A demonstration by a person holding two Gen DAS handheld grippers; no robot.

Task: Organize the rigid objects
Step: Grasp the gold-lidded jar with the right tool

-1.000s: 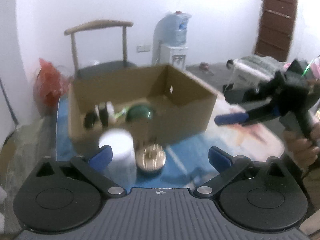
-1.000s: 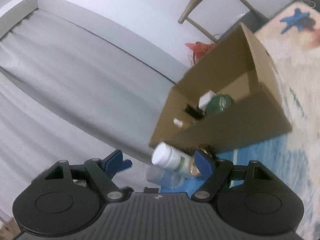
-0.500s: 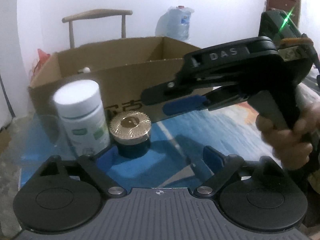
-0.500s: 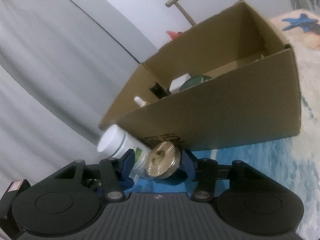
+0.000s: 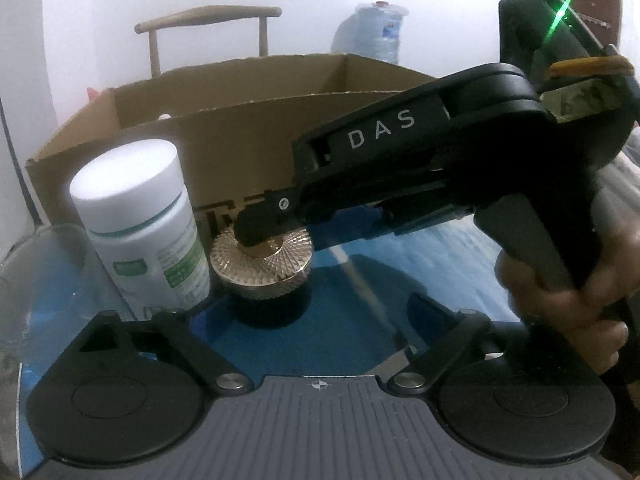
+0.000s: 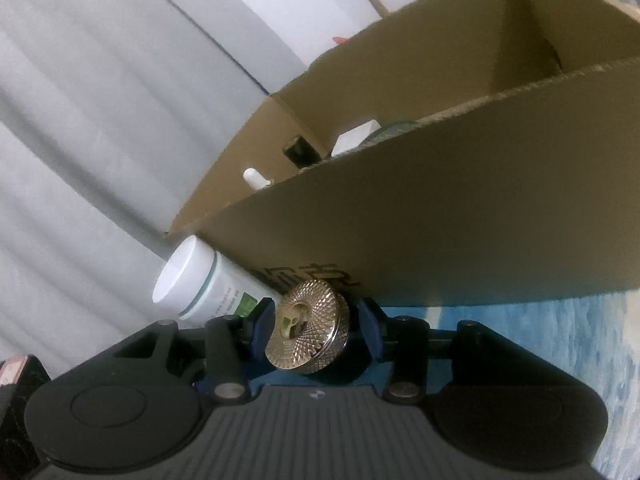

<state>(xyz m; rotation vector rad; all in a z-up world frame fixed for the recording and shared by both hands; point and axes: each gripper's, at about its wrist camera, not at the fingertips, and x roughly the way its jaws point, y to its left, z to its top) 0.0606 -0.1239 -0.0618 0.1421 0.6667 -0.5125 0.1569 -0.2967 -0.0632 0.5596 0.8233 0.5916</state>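
A dark jar with a gold knurled lid [image 5: 262,266] stands on the blue mat in front of a cardboard box [image 5: 240,148]. A white pill bottle [image 5: 144,224] stands upright just left of it. My right gripper [image 6: 316,330] reaches in from the right, its blue pads [image 6: 262,320] on either side of the jar [image 6: 306,334], close to it or touching; I cannot tell if they grip. My left gripper [image 5: 296,320] is open and empty, low on the mat, with the jar and bottle just ahead of its left finger.
The box [image 6: 460,216] holds several small items, among them a white bottle tip [image 6: 254,178] and a black object [image 6: 300,150]. A wooden chair [image 5: 208,32] and a water dispenser bottle [image 5: 376,28] stand behind the box. A grey curtain [image 6: 100,120] hangs at the left.
My left gripper has come down and closer to the bottle and jar. My right gripper has swung in from the right and closed its fingers around the gold-lidded jar.
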